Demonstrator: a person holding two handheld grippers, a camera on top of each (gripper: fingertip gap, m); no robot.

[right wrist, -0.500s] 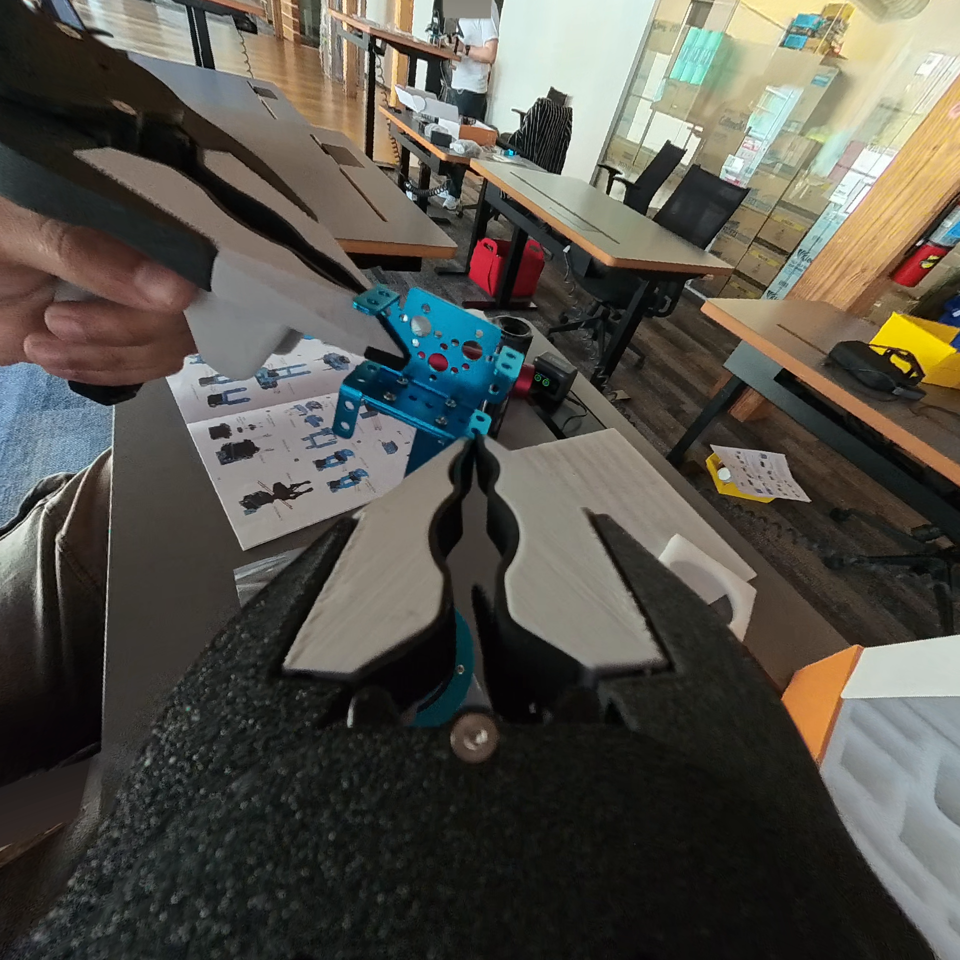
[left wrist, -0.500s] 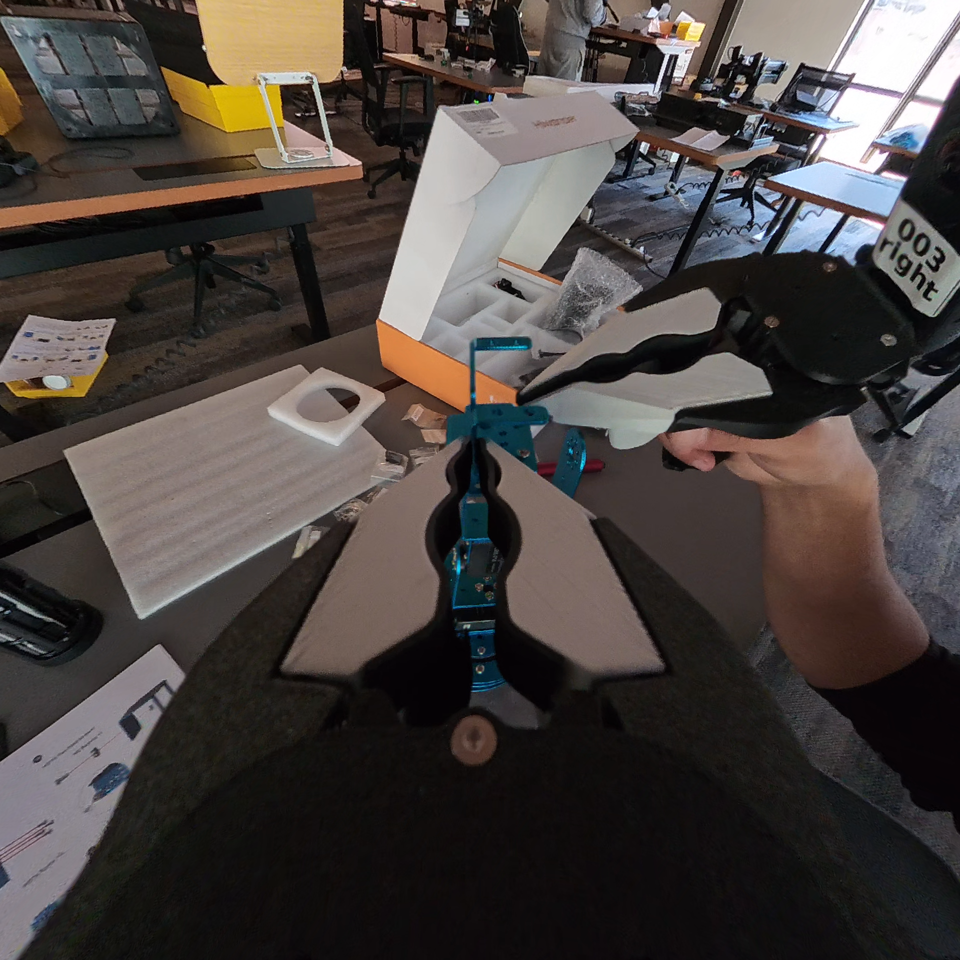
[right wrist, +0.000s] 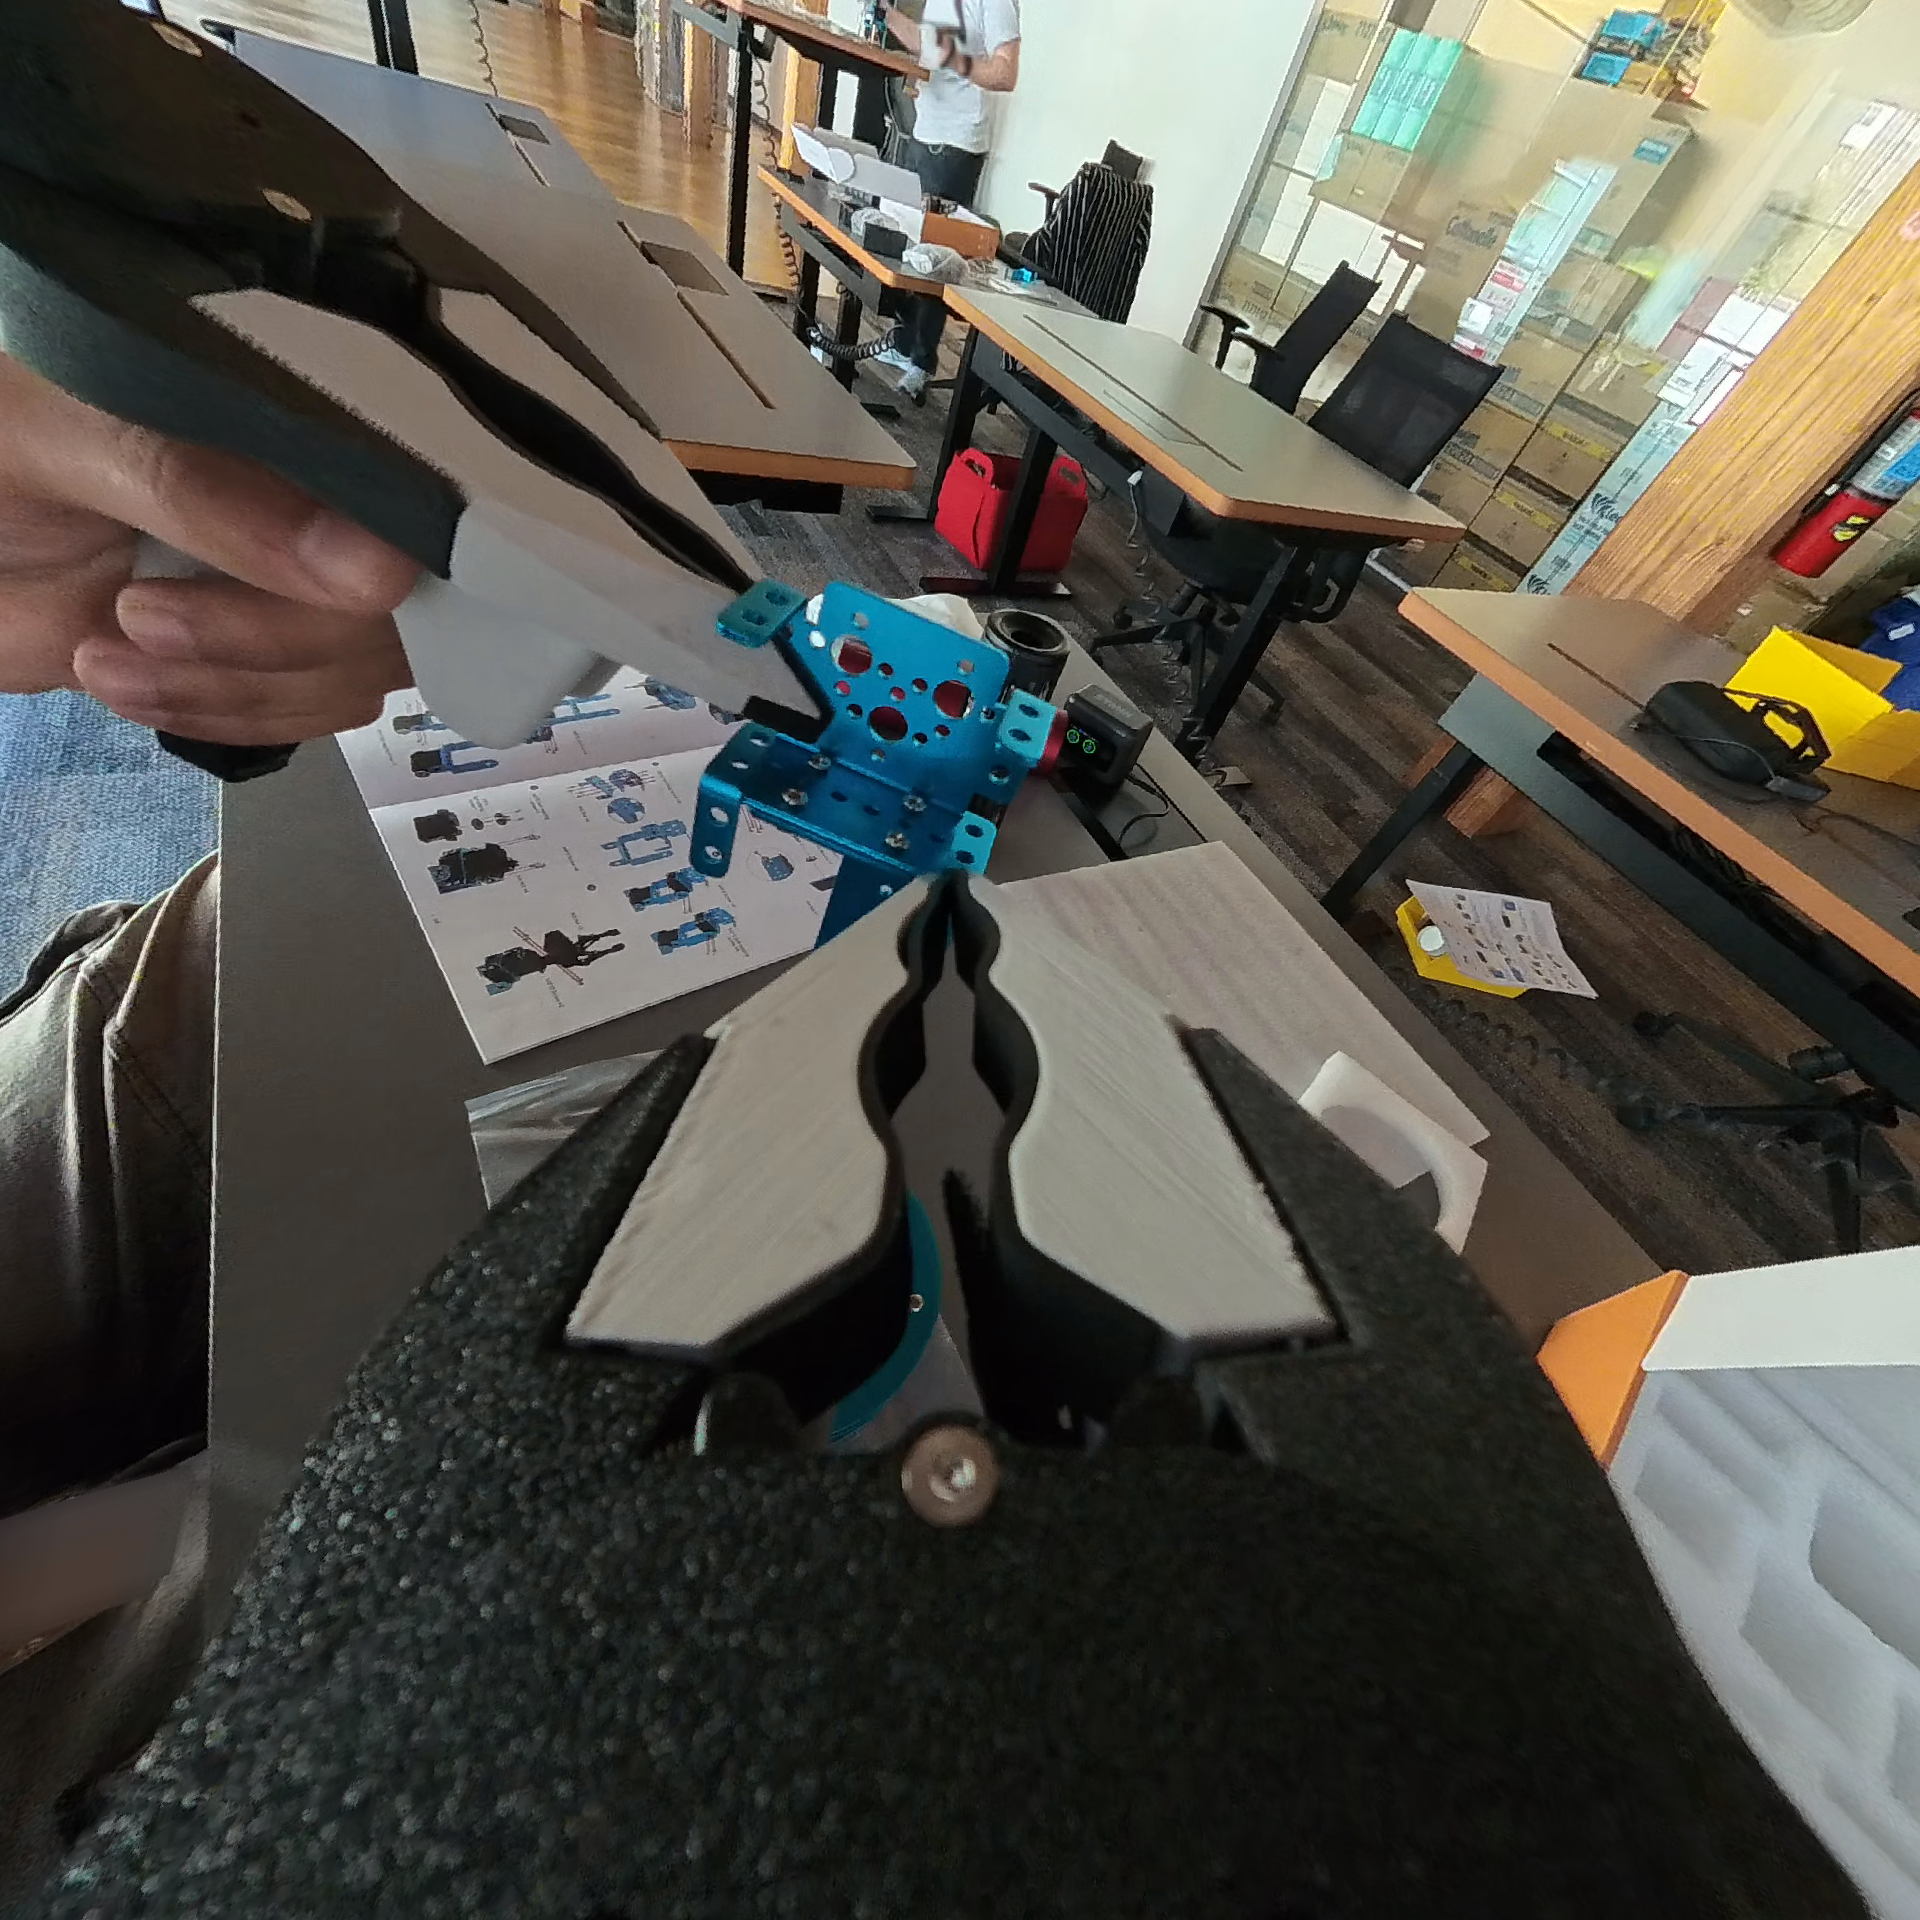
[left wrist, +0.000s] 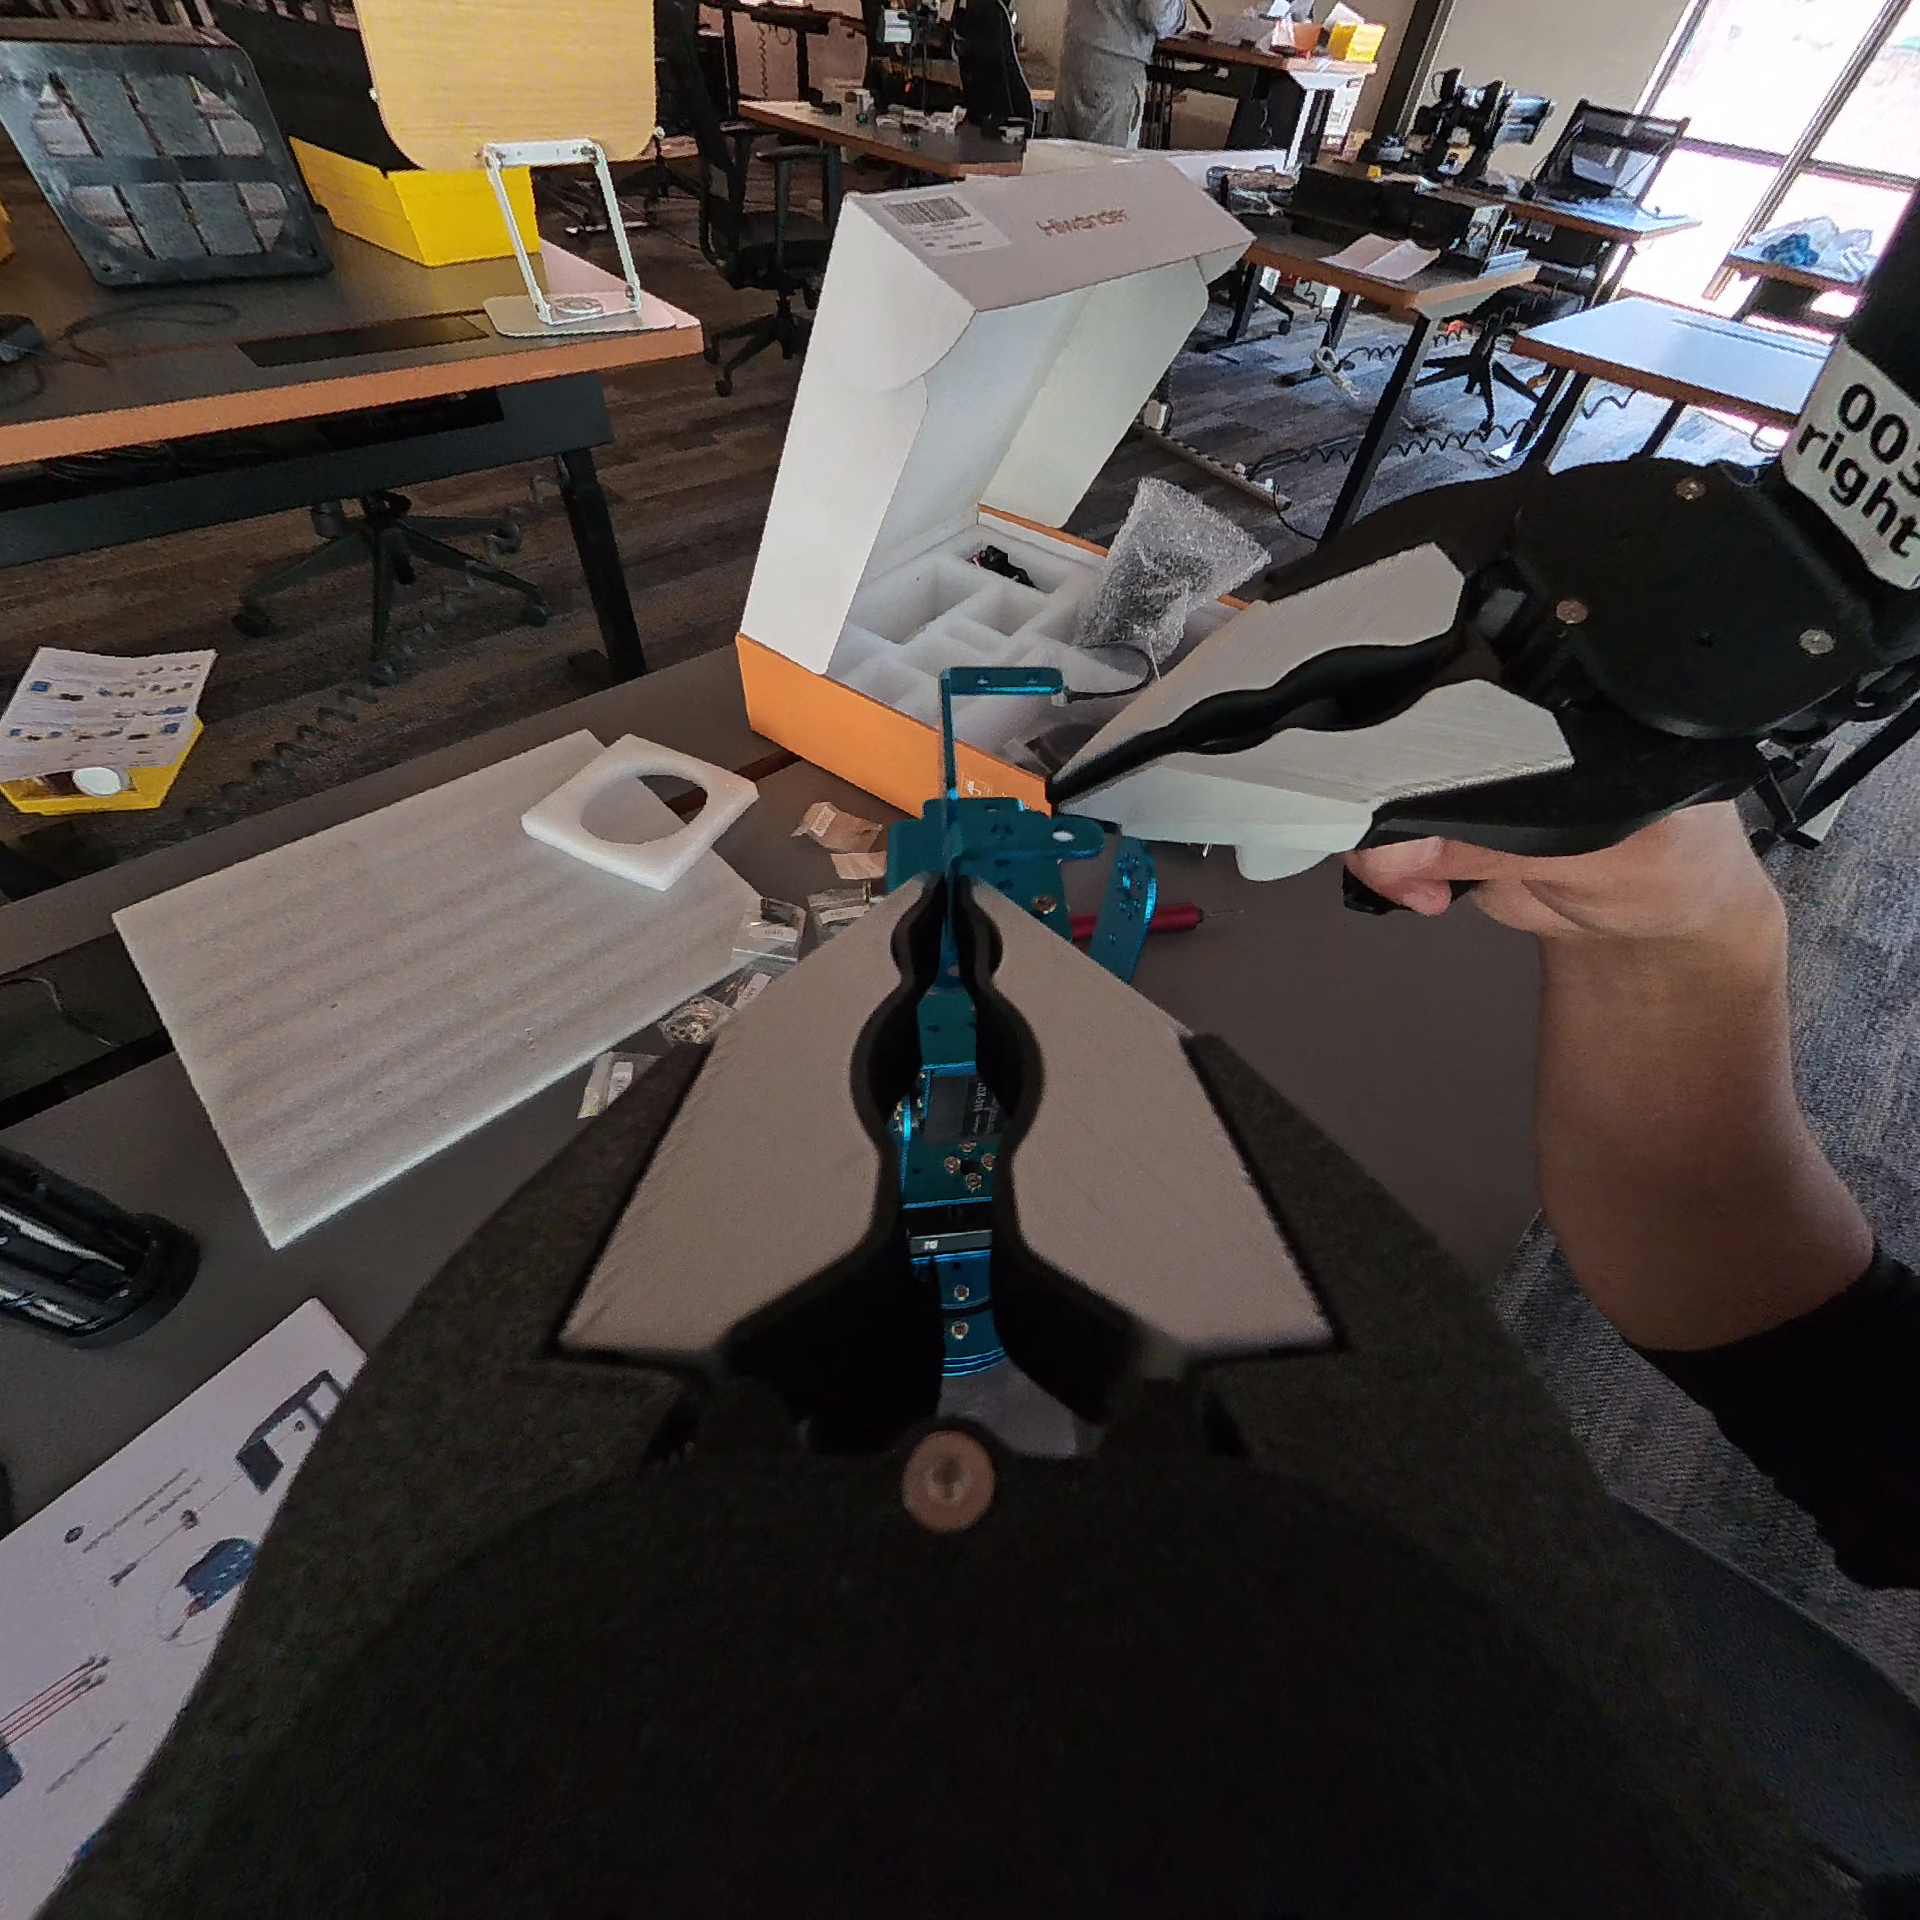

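Showed the left gripper (left wrist: 951, 883) drawn narrow, fingertips clamped on the blue bracket assembly (left wrist: 997, 842), part of which ran back between the fingers toward 6 o'clock. Held the assembly in the air above the dark table (left wrist: 1351, 1039), near the middle of both views.

Showed the right gripper (right wrist: 951, 883) likewise narrow, pinched on the lower edge of the same assembly, with its perforated plate at 12 o'clock from the tips. Placed that gripper, in the left wrist view, at 2 o'clock from the left tips, gripped from below by a hand (left wrist: 1558, 883).

Recorded on the table:
- At 12 o'clock in the left wrist view, an open white and orange box (left wrist: 831, 717) with foam compartments.
- At 9 o'clock, a white foam sheet (left wrist: 416, 987) bearing a foam square with a round hole (left wrist: 582, 821).
- Between sheet and assembly, small hardware bags (left wrist: 774, 925).
- At 10 o'clock in the right wrist view, an illustrated instruction sheet (right wrist: 540, 852).
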